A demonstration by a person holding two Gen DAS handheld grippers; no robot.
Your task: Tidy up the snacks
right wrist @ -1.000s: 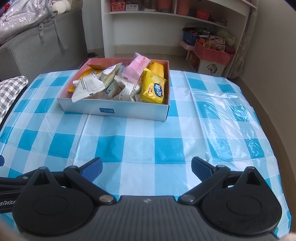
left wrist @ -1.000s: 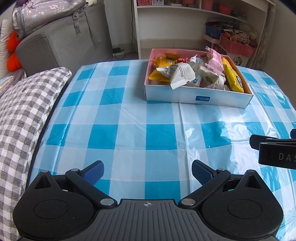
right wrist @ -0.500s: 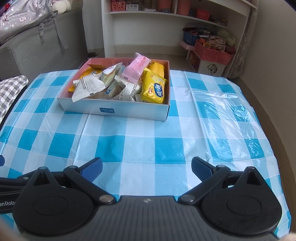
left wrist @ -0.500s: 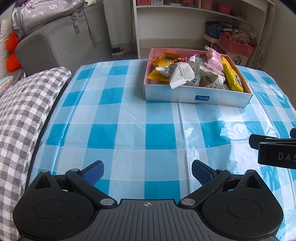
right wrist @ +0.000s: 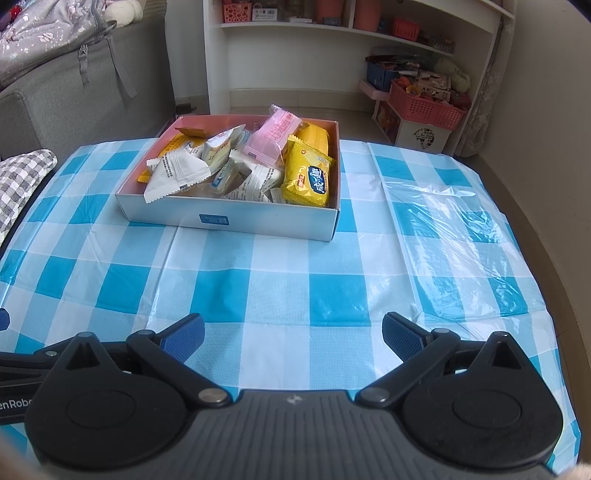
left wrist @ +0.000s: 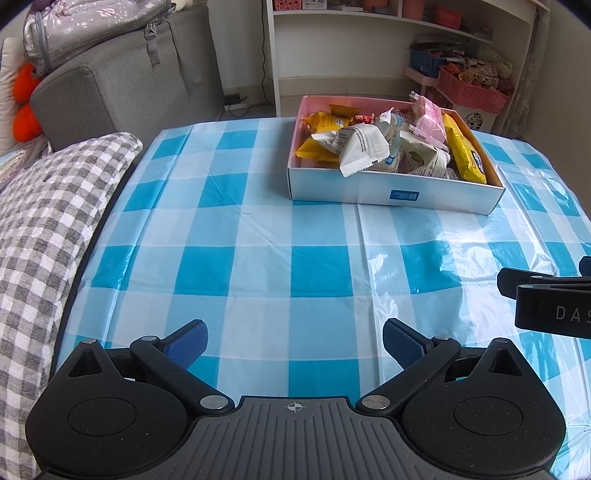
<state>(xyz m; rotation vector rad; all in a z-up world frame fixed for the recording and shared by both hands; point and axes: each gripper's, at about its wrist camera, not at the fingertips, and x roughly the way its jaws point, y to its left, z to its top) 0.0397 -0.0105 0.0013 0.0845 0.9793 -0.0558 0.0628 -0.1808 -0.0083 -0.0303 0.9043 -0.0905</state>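
Right wrist: box (right wrist: 258, 221) holds snack packets (right wrist: 306, 177).

Home living room. Grey sofa (left wrist: 110, 92) with a backpack (left wrist: 85, 26) on it, white shelving (right wrist: 351, 48), pink toy baskets (right wrist: 424, 105). Checked plastic cloth (left wrist: 258, 240) covers the counter.

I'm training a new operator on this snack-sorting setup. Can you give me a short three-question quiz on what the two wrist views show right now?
1. True or false: the left gripper is shut on a snack.
2. Where do the snack packets lie? A) loose on the checked tablecloth B) in the box C) on the sofa
3. Fill in: the big yellow packet lies by the box's ____ wall in the right wrist view.

Key: 1 false, both it and the right gripper are open and empty; 2 B; 3 right.
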